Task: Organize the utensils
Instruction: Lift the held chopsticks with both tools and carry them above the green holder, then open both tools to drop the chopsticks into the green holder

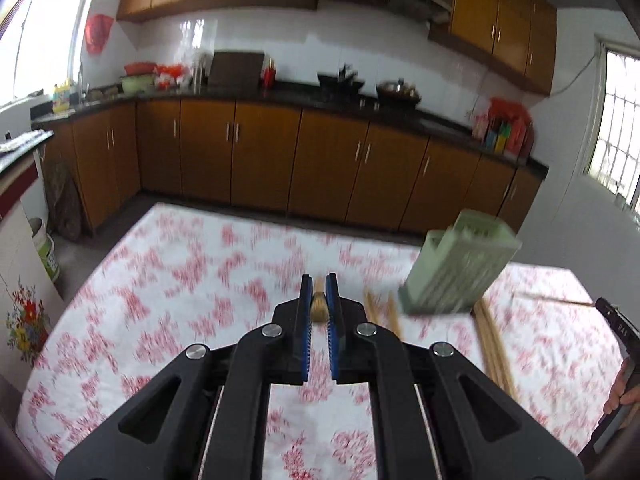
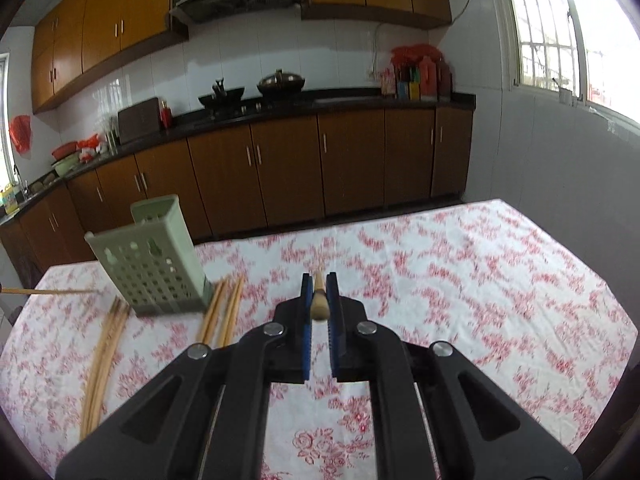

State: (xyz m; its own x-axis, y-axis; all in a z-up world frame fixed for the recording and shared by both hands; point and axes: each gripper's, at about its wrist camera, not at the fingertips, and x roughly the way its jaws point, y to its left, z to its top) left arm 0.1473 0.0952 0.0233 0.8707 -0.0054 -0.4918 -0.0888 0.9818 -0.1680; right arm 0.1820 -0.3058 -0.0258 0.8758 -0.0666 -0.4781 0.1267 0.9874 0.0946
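A pale green perforated utensil holder (image 1: pixel 460 268) stands on the floral tablecloth, right of my left gripper (image 1: pixel 319 286); it also shows in the right wrist view (image 2: pixel 154 260), left of my right gripper (image 2: pixel 319 286). Each gripper is shut on a wooden chopstick, seen end-on between the blue pads: one in the left (image 1: pixel 319 308), one in the right (image 2: pixel 319 300). Loose chopsticks lie on the cloth beside the holder (image 1: pixel 494 348), (image 2: pixel 224 308), with another bundle at left (image 2: pixel 104 356).
The table with the red-and-white floral cloth (image 2: pixel 460 280) fills the foreground. Brown kitchen cabinets and a black counter with pots (image 2: pixel 280 84) run behind it. The right gripper's body and hand show at the left view's right edge (image 1: pixel 620 360).
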